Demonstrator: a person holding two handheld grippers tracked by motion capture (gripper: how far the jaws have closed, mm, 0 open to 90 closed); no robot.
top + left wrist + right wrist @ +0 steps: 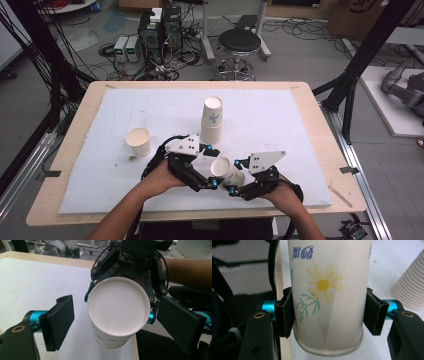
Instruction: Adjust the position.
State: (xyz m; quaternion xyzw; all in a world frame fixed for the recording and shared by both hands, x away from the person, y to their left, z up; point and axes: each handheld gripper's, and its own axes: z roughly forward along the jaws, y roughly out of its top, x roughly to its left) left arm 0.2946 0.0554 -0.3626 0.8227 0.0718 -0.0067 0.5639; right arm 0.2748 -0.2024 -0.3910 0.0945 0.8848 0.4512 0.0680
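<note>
right hand-held gripper (328, 312) clamps a paper cup (328, 290) by its sides, both pads pressed flat on the wall. its own view shows the cup's yellow daisy print and bottom rim. the left gripper view shows the cup's open white mouth (118, 306) facing the camera, and the left hand-held gripper (117, 322) spread wide on either side of it, holding nothing. from the high view the cup (226, 170) lies tilted between the two tools above the near edge of the table (310, 107), with a stack of cups (212, 120) behind and a single cup (138, 141) well to the left.
</note>
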